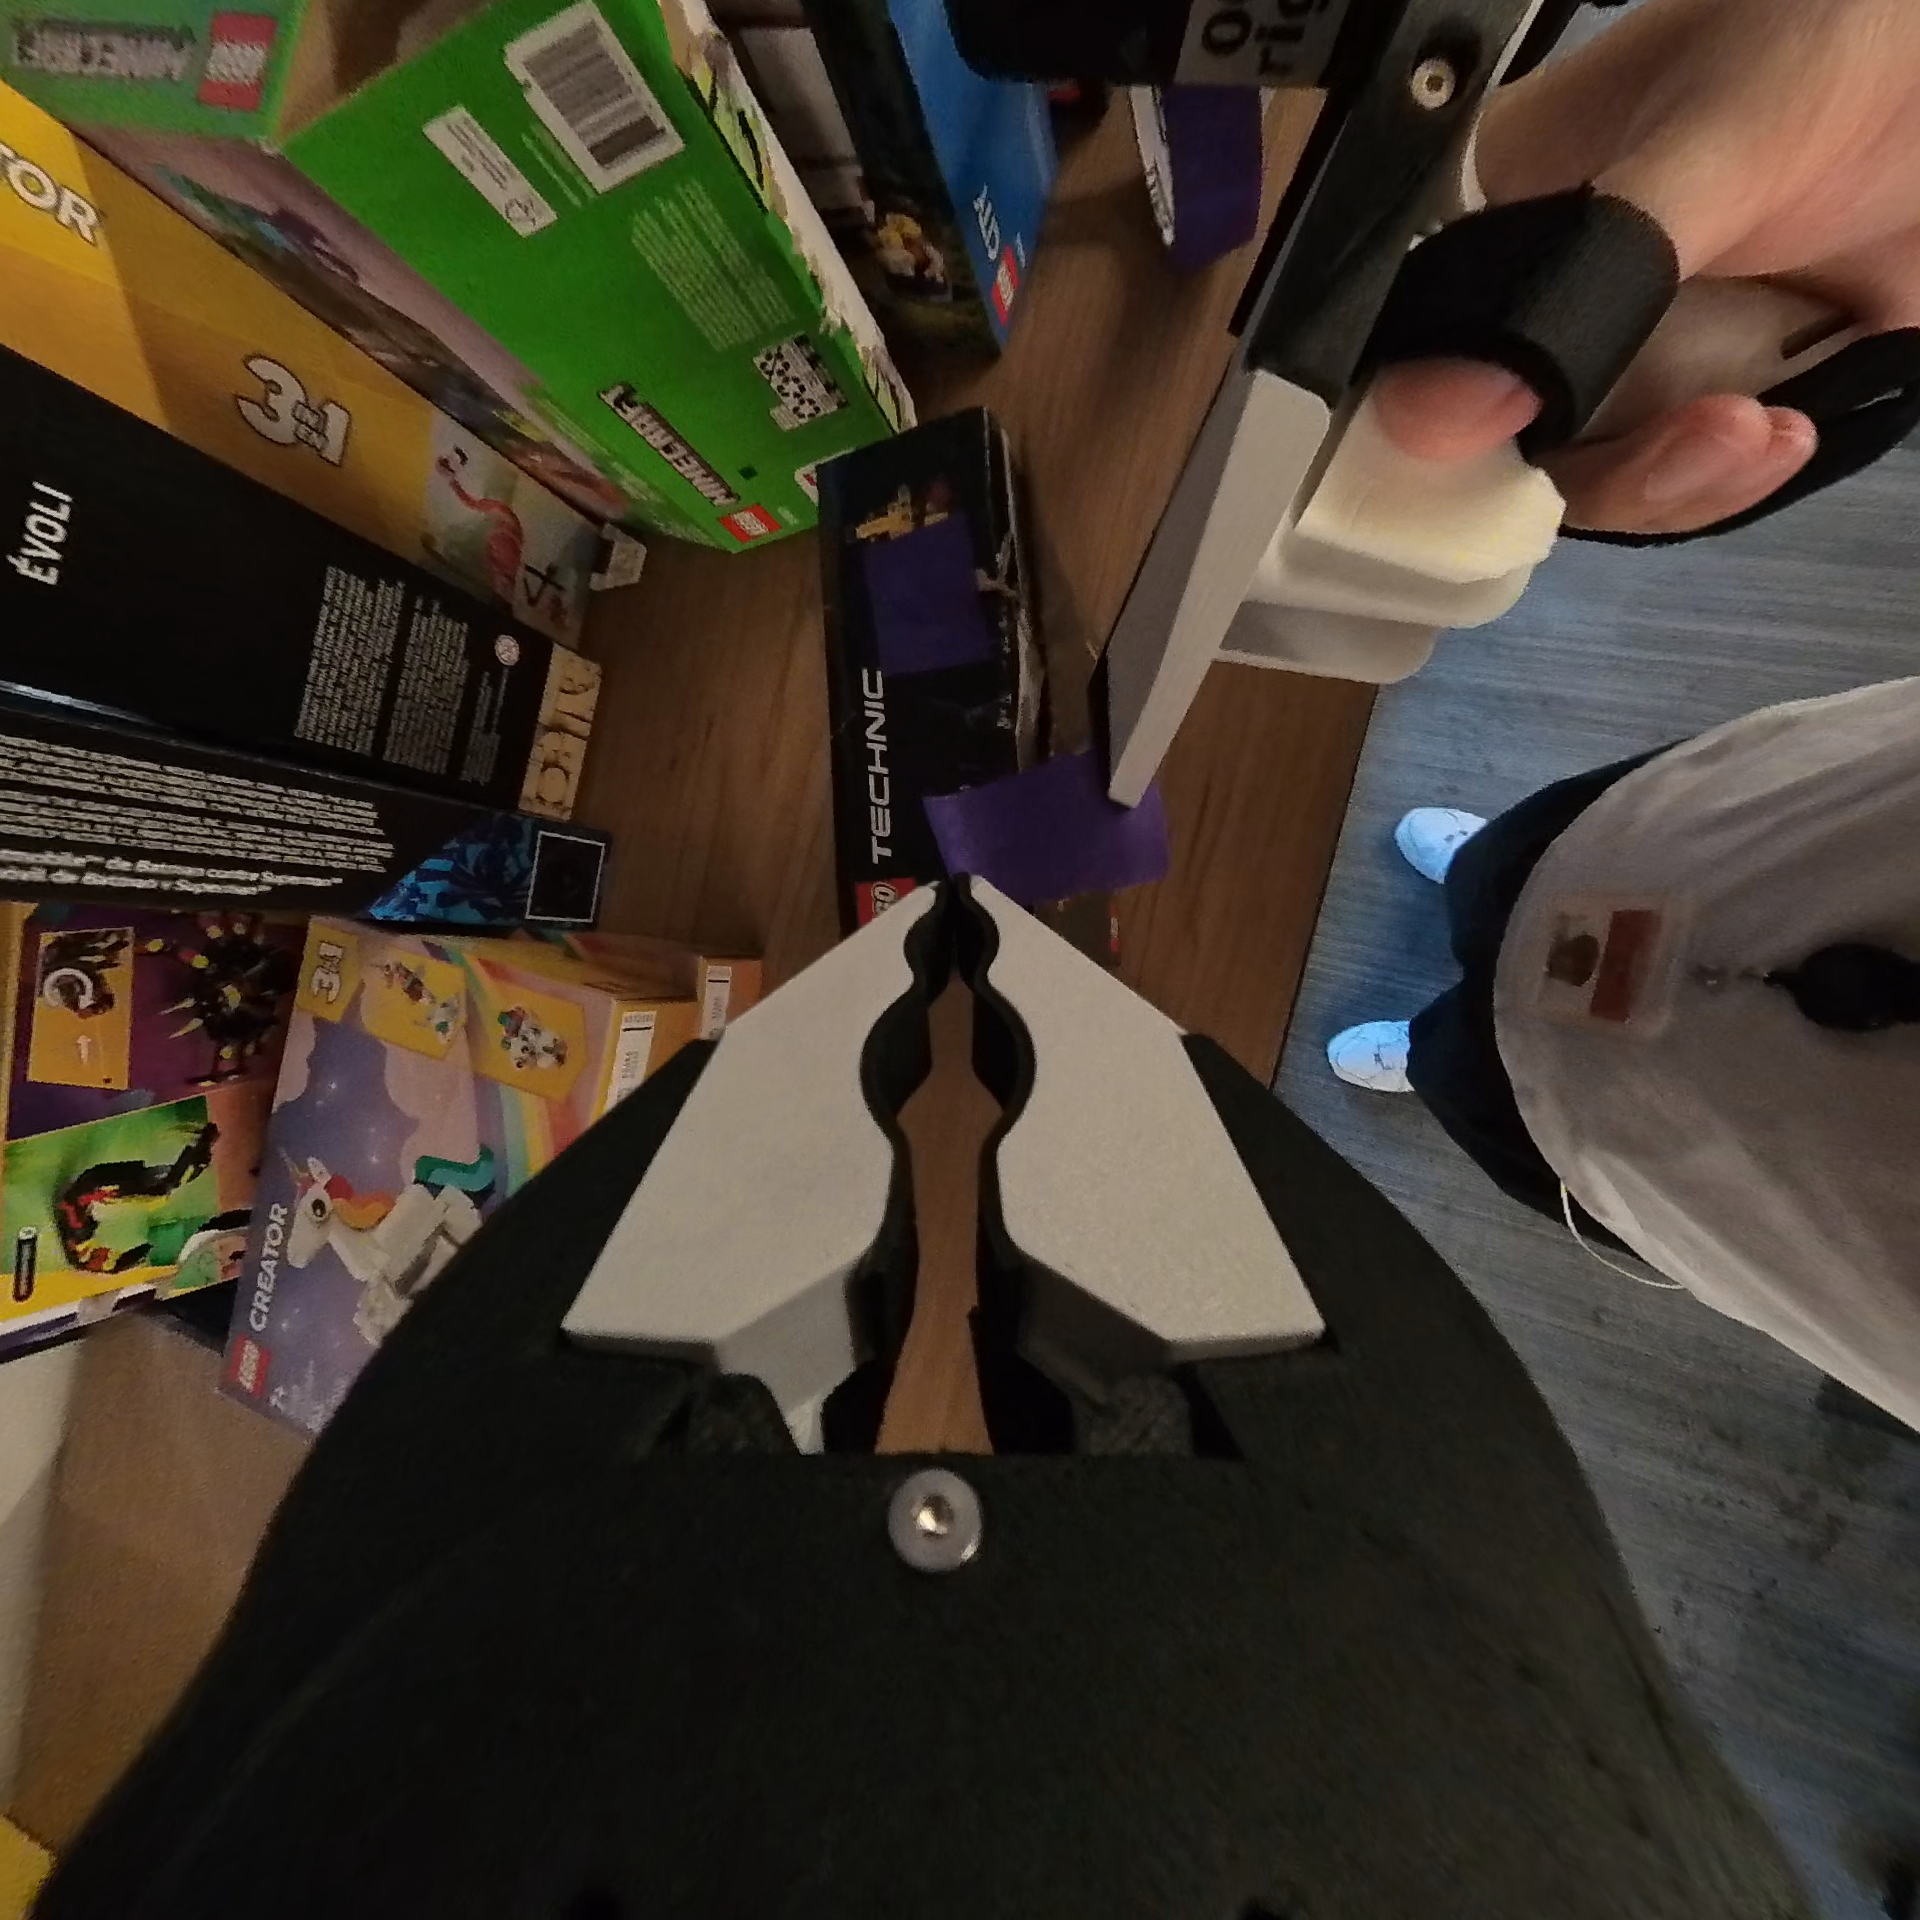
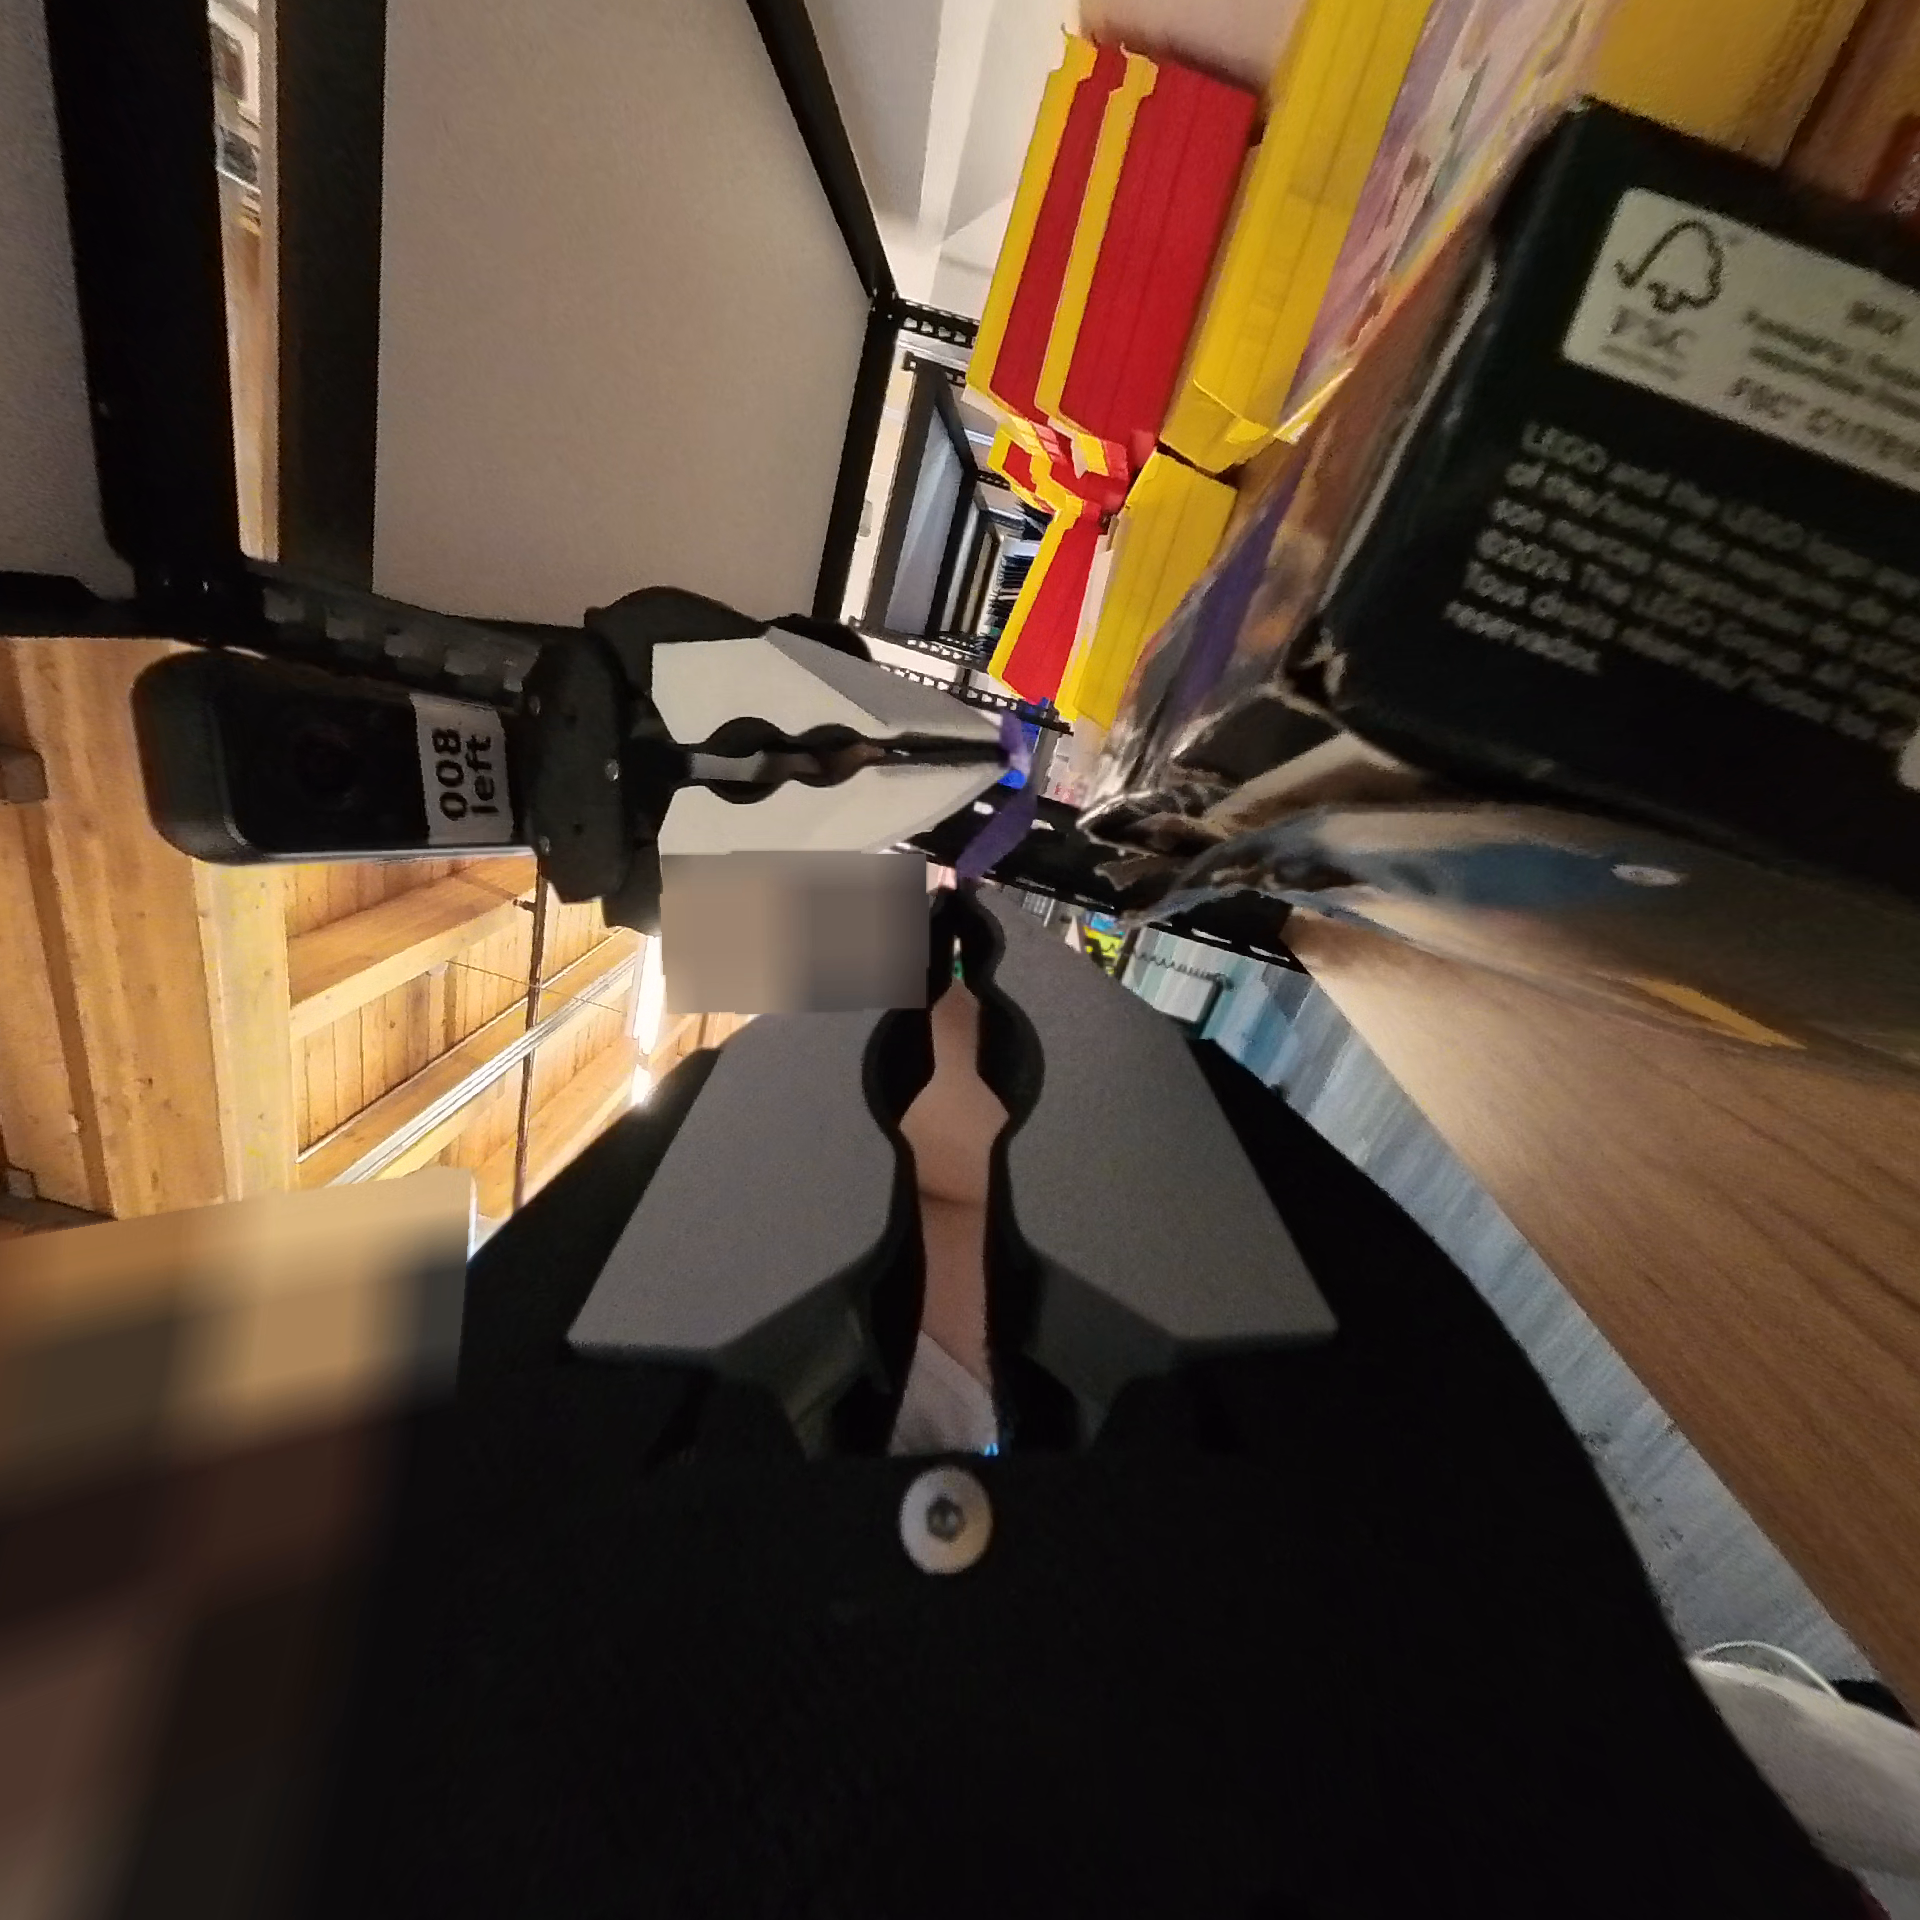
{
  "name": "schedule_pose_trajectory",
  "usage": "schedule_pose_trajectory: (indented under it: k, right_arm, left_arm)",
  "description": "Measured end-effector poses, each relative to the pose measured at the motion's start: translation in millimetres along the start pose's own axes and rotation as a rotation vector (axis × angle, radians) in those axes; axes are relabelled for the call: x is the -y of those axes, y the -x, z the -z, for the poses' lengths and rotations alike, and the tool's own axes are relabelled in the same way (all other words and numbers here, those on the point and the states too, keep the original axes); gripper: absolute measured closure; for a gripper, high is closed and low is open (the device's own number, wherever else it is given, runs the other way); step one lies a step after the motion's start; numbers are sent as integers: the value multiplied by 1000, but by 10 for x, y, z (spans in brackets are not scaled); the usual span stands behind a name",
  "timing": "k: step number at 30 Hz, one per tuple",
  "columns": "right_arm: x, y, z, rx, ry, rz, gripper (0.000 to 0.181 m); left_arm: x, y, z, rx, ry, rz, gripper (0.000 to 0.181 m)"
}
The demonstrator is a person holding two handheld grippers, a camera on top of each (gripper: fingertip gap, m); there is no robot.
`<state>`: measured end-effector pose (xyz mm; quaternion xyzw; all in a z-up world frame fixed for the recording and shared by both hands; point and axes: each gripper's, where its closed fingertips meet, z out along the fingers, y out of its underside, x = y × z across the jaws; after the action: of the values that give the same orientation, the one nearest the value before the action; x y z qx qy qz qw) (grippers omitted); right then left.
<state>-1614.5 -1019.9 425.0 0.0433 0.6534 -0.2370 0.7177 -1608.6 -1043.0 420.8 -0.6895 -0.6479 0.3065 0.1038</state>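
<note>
I am looking at matt, finely grained plastic on the left gripper (image 1: pixel 958 888), its pale grey finger shells sitting in a black body, with a shiny metal screw (image 1: pixel 934 1519) catching light. A strip of purple tape (image 1: pixel 1049 831), matt and slightly creased, is lying pinched at its closed tips. Warm wood-grain laminate is showing on the shelf board (image 1: pixel 717 727), smooth and low in sheen. Glossy printed cardboard is gleaming on the black box (image 1: pixel 925 665) and the green box (image 1: pixel 623 260). The right gripper (image 2: pixel 961 914) is showing the same matt plastic; a black stretch-fabric strap (image 1: pixel 1548 301) is wrapping a finger on the person's hand (image 1: pixel 1662 260).
</note>
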Motion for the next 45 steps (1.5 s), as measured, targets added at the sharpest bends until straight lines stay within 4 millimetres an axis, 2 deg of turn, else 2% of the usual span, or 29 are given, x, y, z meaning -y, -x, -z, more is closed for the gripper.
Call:
schedule_pose_trajectory:
  k: [18,30,37,39,45]
  right_arm:
    - [1,-109,-30,-36,15,4,181]
    - [13,-162,-19,-29,10,-6,181]
    - [-1,-142,-29,-23,11,6,181]
    - [-22,-125,-24,-45,26,61,171]
    - [-113,-111,37,-309,143,493,151]
  left_arm:
    - [-135,16,-163,-2,96,-26,181]
    - [-130,109,-189,193,130,-118,177]
    - [-132,113,-197,211,119,-114,180]
    - [-138,103,-210,201,119,-112,181]
    - [-102,64,-225,179,102,-116,181]
